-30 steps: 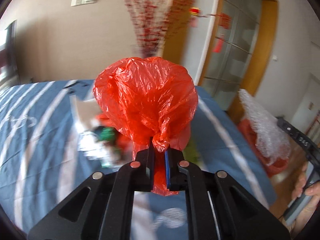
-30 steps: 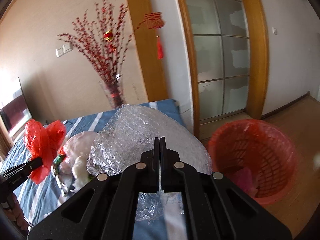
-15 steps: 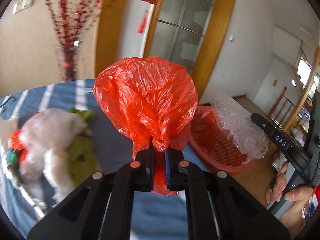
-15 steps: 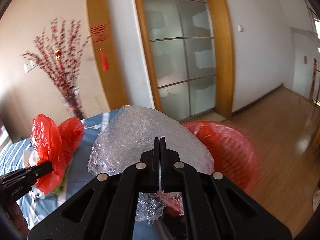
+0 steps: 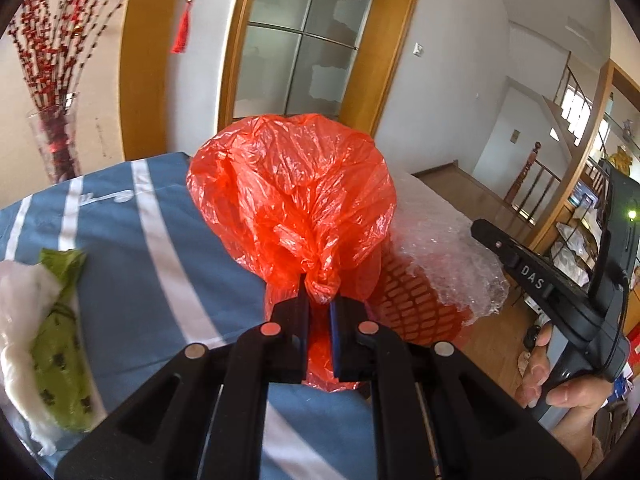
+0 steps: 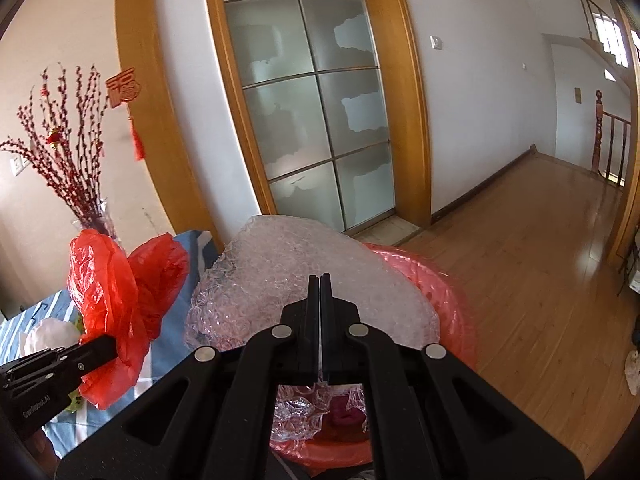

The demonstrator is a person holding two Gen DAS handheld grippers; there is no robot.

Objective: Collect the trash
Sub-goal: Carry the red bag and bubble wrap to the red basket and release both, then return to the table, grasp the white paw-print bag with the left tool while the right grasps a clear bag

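1. Both grippers have swung away from the bed toward the doorway side: a second ago the left wrist view looked along the striped blue bedspread (image 5: 132, 276), and now the red basket (image 5: 416, 300) and the wooden floor (image 6: 532, 248) lie ahead of it.
2. Left gripper (image 5: 319, 312) stays clamped on the gathered neck of the red plastic bag (image 5: 292, 196), which balloons upward just ahead of its fingers, exactly as before.
3. Right gripper (image 6: 320, 320) remains closed on the sheet of bubble wrap (image 6: 304, 280). A second ago the basket sat ahead and to its right; now the basket (image 6: 448, 280) lies directly beneath and in front of it, with the wrap hanging over the rim and into the opening.
4. From the left gripper, the bubble wrap (image 5: 440, 248) and the basket are ahead to the right, beside the right gripper's handle held in the person's hand (image 5: 560, 384).
5. White wadding (image 5: 20, 320) and a green wrapper (image 5: 60, 356), earlier ahead on the bedspread, now sit far to the left gripper's left.
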